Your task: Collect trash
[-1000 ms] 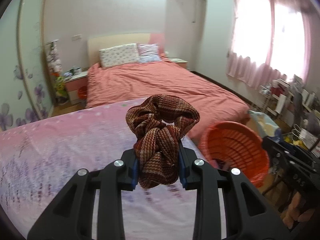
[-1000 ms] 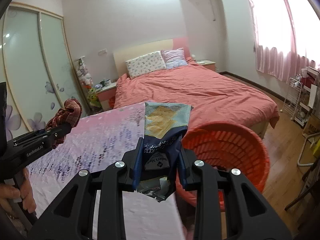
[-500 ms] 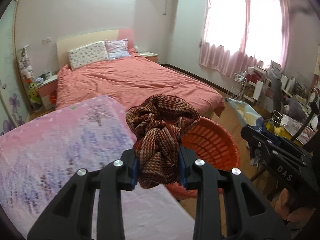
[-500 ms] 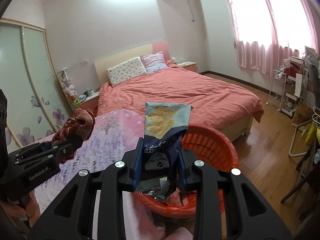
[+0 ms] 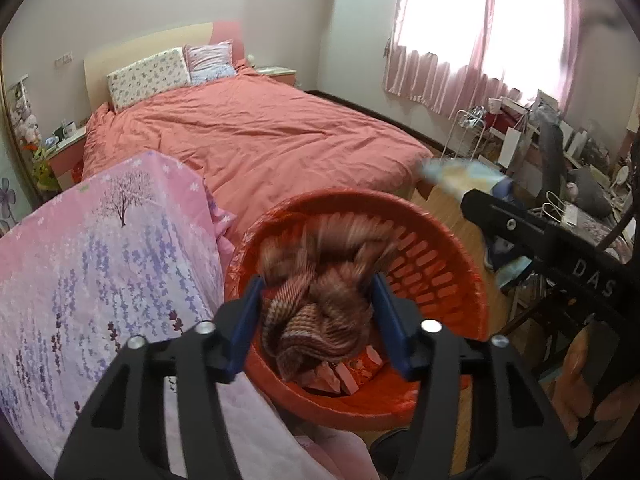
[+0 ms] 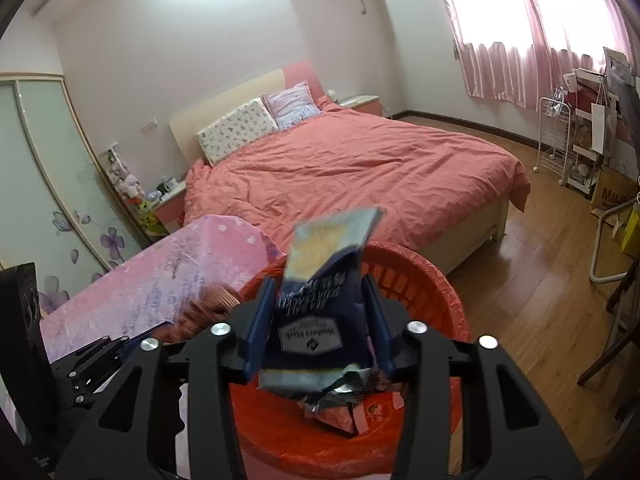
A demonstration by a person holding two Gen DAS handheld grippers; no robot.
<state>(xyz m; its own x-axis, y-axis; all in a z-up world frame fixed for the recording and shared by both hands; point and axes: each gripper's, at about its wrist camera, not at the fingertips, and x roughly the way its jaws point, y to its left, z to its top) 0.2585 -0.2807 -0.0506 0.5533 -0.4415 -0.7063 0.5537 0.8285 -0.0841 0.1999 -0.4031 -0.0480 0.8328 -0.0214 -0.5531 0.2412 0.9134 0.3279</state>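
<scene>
Brown striped woolly cloth (image 5: 316,312), all bunched up, sits between the blue pads of the left gripper (image 5: 318,322), right over the round orange plastic basket (image 5: 448,280). The left gripper's jaws are opening, and the cloth looks blurry and loose, with small gaps beside the pads. A dark blue crinkly snack bag (image 6: 320,300) sits between the blue pads of the right gripper (image 6: 320,328), over the same basket (image 6: 440,296). The right gripper's jaws are opening too, and the bag looks blurry, with its top end tipped to the right. Down in the basket lie some pink and white wrappers (image 6: 352,412). Just left of the basket is a pink blanket with purple flowers and a tree (image 5: 100,256). Behind the basket is a big bed with a salmon red cover (image 5: 256,132) and two pillows (image 5: 168,68). Pink curtains (image 5: 500,40) hang at the bright window on the right.
</scene>
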